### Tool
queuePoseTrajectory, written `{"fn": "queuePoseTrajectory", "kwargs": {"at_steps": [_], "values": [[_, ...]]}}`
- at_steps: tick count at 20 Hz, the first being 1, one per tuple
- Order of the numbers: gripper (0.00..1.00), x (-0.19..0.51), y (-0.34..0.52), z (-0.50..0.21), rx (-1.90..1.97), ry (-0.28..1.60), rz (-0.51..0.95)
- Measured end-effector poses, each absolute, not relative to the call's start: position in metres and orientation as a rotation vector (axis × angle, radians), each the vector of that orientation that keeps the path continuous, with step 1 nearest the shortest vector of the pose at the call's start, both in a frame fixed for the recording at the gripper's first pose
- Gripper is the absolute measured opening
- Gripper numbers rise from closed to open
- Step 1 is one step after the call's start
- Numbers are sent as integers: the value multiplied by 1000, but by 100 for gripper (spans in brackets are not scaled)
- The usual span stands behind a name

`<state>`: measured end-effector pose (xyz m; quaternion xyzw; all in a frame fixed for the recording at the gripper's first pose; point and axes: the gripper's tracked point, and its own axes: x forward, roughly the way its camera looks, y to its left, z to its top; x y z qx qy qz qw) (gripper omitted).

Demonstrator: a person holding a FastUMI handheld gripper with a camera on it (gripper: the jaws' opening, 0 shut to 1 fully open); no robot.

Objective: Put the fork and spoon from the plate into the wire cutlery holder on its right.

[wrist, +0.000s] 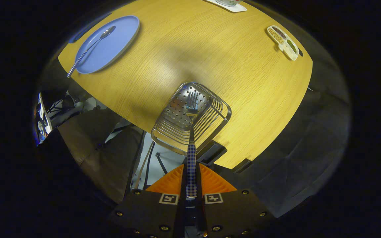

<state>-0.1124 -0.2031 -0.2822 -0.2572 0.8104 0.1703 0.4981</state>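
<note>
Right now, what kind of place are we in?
Probably a mock dining setup in a booth: a round wooden table with a blue plate, a spoon and a wire cutlery holder. The gripper holds a fork over the holder.

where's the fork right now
In the gripper view the fork is clamped by its checked handle between the gripper fingers, tines pointing down into the wire cutlery holder just ahead, above its perforated base.
</note>
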Motion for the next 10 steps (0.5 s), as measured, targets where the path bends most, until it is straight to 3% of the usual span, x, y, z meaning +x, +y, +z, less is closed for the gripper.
{"fn": "queuePoseTrajectory", "kwargs": {"at_steps": [2, 3, 10], "values": [[18, -113, -207, -279, -615, 1941, 397], [34, -112, -208, -277, -610, 1929, 386], [36, -110, -199, -236, -538, 1783, 290]]}}
